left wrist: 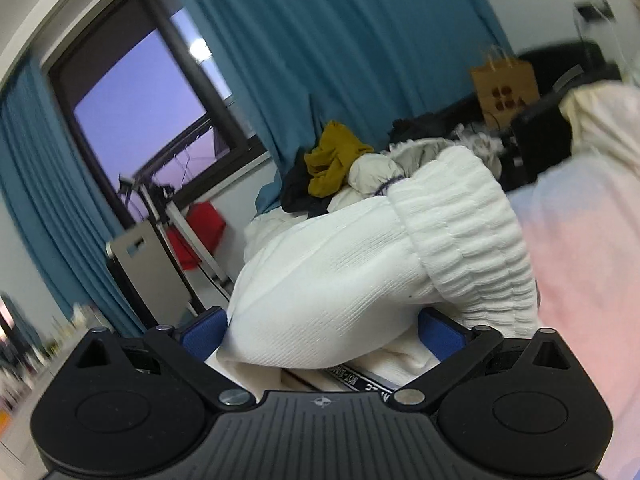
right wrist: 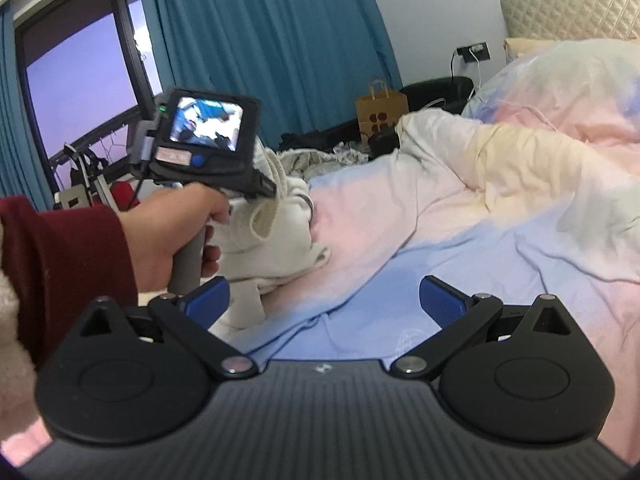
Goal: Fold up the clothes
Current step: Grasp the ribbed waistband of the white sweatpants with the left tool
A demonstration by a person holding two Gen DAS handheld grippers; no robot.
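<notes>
white ribbed garment (left wrist: 360,264) bunched between left gripper (left wrist: 323,330) fingers, raised, right gripper (right wrist: 324,300) spread, empty

White ribbed garment (left wrist: 360,248), bunched, seemingly lifted off bed

The bed is covered by a pastel duvet (right wrist: 460,216) in pink, blue and pale yellow, and it is much wrinkled. A white ribbed garment (right wrist: 276,236) lies bunched on the duvet at its window-side edge. Behind this garment, toward the curtain, a pile of clothes (left wrist: 344,168) rests on the bed, with a mustard piece on top and dark and white pieces under it. Far from the garment, at the quilted headboard (right wrist: 572,4), the duvet rises into a high mound.
</notes>
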